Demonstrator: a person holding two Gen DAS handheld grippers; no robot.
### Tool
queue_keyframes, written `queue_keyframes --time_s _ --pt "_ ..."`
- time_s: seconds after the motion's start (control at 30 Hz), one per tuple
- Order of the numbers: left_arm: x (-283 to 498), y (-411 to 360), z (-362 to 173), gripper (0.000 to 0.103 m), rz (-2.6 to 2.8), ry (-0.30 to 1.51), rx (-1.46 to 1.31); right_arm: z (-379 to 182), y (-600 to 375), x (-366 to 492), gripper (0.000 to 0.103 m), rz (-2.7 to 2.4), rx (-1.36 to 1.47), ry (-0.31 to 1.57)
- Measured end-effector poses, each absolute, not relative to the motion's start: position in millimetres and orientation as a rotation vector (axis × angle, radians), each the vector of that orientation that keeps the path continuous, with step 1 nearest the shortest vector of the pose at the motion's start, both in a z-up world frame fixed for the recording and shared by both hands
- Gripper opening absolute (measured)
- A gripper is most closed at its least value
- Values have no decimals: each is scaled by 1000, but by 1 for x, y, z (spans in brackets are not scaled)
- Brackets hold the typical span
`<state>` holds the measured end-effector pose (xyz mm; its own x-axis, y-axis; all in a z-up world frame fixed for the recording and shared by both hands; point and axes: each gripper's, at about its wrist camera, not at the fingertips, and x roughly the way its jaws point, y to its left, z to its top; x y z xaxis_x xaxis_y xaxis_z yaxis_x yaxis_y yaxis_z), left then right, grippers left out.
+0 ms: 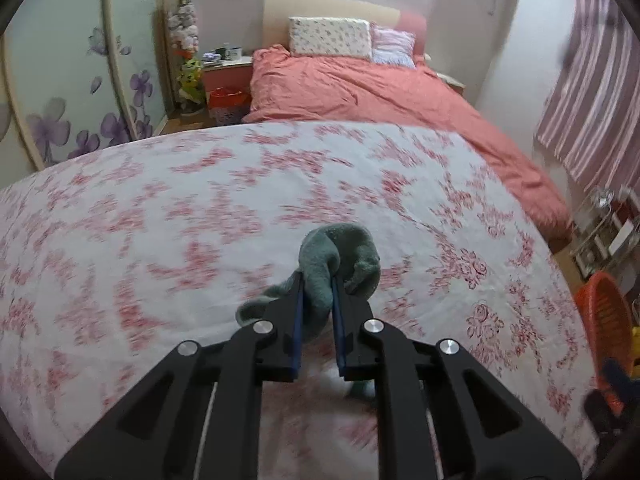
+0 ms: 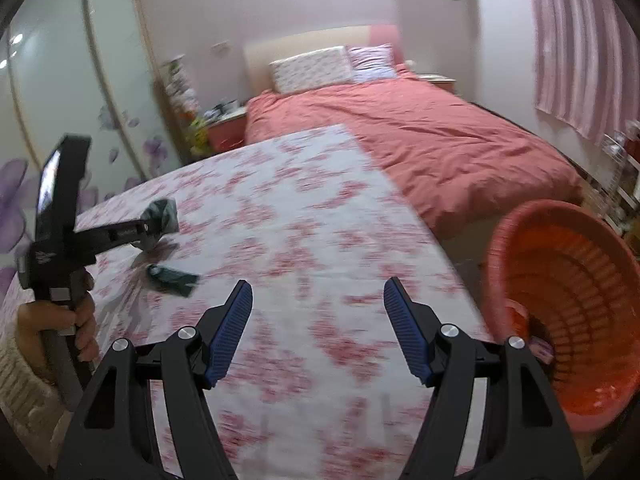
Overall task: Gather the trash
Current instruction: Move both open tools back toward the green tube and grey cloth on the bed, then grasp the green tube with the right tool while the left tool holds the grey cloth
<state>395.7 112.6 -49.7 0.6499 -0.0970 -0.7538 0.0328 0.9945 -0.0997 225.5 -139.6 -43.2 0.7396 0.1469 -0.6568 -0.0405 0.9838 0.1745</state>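
The left gripper [image 1: 317, 280] was clamped on a grey-green cloth [image 1: 340, 256] low in the frame's centre, above the floral sheet [image 1: 160, 208]. The right gripper [image 2: 318, 292] stood wide apart, with an orange basket [image 2: 568, 300] at lower right.

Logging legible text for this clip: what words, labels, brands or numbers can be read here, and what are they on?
No text can be read in either view.
Left claw: a small pale mark on the handle body, too blurred to read.
Small pink item in the orange basket: maybe a package, print not legible.
Floral cloth: only a flower pattern, motion-blurred.
Bedside table items: too small to tell.
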Motion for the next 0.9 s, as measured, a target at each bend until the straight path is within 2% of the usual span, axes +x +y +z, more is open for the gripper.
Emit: queue_keyframes --time_s 0.43,0.9 --pt "337 206 -17 14 -17 790 -163 -62 -45 272 68 250 36 838" --pt "315 235 -16 14 -4 783 -211 -71 -17 284 66 321 -53 914"
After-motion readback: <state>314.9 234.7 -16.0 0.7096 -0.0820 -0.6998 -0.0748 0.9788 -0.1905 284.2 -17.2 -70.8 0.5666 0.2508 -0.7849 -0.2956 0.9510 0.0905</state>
